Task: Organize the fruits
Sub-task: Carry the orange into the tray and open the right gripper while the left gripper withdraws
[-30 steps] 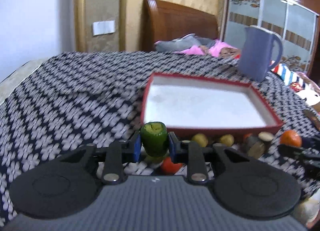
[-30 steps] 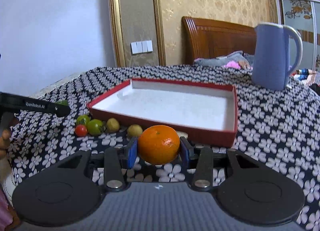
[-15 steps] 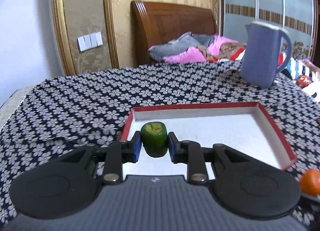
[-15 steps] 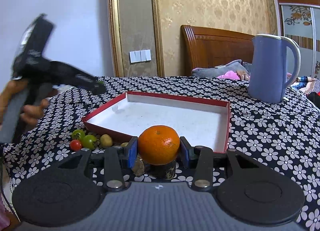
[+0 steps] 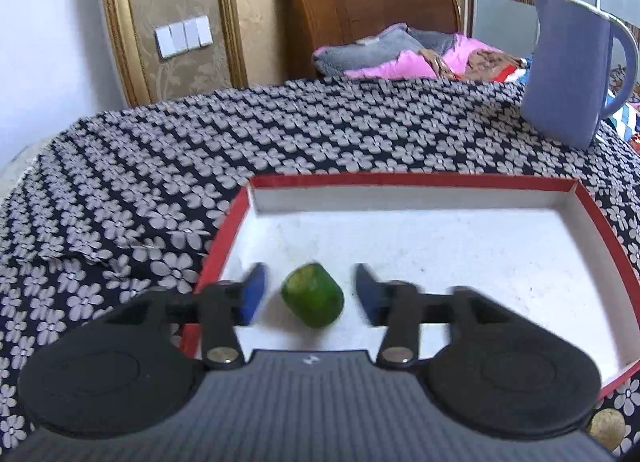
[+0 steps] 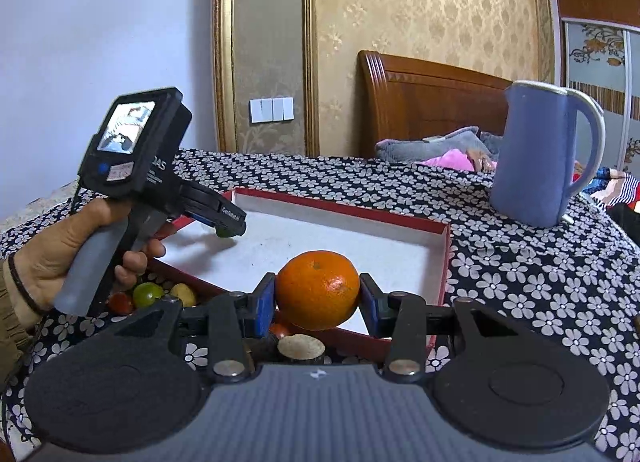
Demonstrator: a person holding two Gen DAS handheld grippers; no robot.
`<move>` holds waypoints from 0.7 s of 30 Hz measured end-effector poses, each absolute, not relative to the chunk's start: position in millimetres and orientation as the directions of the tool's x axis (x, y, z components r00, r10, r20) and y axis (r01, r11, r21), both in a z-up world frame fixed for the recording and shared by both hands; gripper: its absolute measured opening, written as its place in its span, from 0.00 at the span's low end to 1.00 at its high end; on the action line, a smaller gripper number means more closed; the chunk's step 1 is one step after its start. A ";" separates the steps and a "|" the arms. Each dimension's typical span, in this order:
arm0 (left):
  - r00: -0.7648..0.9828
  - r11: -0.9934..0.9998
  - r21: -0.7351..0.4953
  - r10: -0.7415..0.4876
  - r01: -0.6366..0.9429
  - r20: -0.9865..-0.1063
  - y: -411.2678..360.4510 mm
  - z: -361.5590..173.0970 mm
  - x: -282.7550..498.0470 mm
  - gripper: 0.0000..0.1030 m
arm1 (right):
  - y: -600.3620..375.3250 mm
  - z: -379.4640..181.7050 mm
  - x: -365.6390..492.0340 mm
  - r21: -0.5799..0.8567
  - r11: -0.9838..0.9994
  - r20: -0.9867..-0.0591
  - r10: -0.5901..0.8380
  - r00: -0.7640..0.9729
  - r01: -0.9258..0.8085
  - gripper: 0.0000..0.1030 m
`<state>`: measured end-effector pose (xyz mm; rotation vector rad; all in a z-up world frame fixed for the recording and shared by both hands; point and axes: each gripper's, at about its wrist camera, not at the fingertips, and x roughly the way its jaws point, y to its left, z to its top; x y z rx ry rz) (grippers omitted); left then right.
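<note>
A red-rimmed white tray (image 5: 400,181) lies on the flowered cloth. My left gripper (image 5: 309,296) is open over the tray's near left corner, and a green fruit (image 5: 313,301) lies on the tray floor between its fingers, touching neither. My right gripper (image 6: 318,302) is shut on an orange (image 6: 318,296), held just above the tray's near rim (image 6: 352,336). The left gripper also shows in the right wrist view (image 6: 230,227), over the tray's left side. Small loose fruits (image 6: 148,294) lie on the cloth in front of the tray.
A blue kettle (image 5: 576,73) stands on the cloth behind the tray at the right; it also shows in the right wrist view (image 6: 536,157). A bed with a wooden headboard (image 5: 360,17) is behind the table. A brown round piece (image 6: 301,346) lies below the orange.
My left gripper has moved over the tray, lowered and opened, and the green fruit now lies on the tray floor. My right gripper has lifted the orange toward the tray's near rim.
</note>
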<state>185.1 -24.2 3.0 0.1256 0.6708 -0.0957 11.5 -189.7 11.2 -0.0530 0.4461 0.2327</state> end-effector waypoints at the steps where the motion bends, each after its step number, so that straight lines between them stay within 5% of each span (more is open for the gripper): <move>1: 0.788 0.988 0.092 -0.043 0.125 -0.614 -24.5 5.8 183.0 0.56 | -189.5 10.7 13.6 0.003 0.972 -0.436 0.213 0.874 -0.235 0.41; 4: 0.801 0.988 0.099 -0.036 0.119 -0.597 -21.8 15.9 172.4 0.58 | -189.7 9.0 23.6 0.003 0.974 -0.449 0.206 0.870 -0.229 0.41; 12: 0.845 0.994 0.113 0.059 0.002 -0.532 -3.7 25.8 105.6 0.91 | -193.4 8.3 71.7 -0.009 0.983 -0.477 0.158 0.865 -0.185 0.41; 21: 0.855 0.999 0.035 0.050 -0.038 -0.515 7.3 7.5 36.0 0.96 | -206.9 -12.6 138.8 0.024 0.997 -0.523 0.075 0.849 -0.074 0.41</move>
